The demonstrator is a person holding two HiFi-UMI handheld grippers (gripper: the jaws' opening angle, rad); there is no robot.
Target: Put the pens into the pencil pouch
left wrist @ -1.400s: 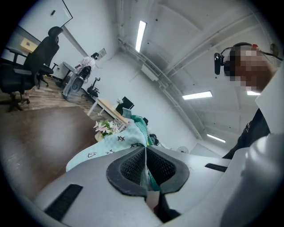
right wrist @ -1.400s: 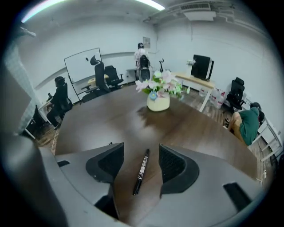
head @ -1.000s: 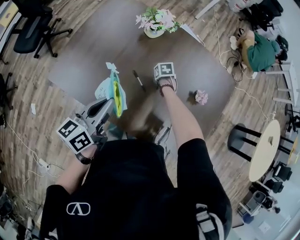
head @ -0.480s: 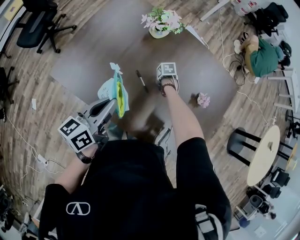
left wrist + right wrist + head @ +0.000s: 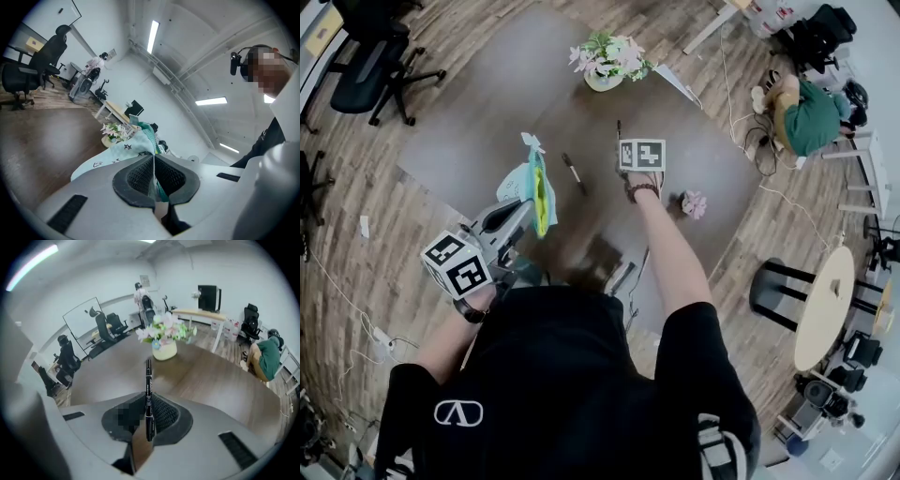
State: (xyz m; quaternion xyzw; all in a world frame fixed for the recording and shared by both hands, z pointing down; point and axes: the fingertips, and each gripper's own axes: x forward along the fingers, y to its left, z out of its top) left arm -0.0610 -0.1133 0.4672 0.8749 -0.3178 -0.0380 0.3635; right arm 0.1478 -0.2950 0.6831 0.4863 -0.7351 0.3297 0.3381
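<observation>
My left gripper (image 5: 521, 210) is shut on the edge of a light blue pencil pouch (image 5: 534, 190) and holds it up, its yellow-green inside showing at the open mouth. In the left gripper view the pouch's fabric (image 5: 123, 149) is pinched between the pads of that gripper (image 5: 153, 180). My right gripper (image 5: 623, 161) hangs above the brown table (image 5: 487, 103), shut on a black pen (image 5: 618, 133). That pen (image 5: 148, 390) stands straight out from the right gripper (image 5: 149, 417) in its own view. A second black pen (image 5: 573, 172) lies on the table between the two grippers.
A pot of flowers (image 5: 607, 64) stands at the table's far edge, with a white sheet (image 5: 675, 82) to its right. A small pink flower piece (image 5: 692, 203) lies right of my right arm. Office chairs (image 5: 370, 66) stand at the left, and a person in green (image 5: 806, 112) sits on the floor at the right.
The right gripper has shut on one pen and lifted it off the table, turning its cube face upward. The other pen still lies there. The left gripper and pouch have stayed put.
</observation>
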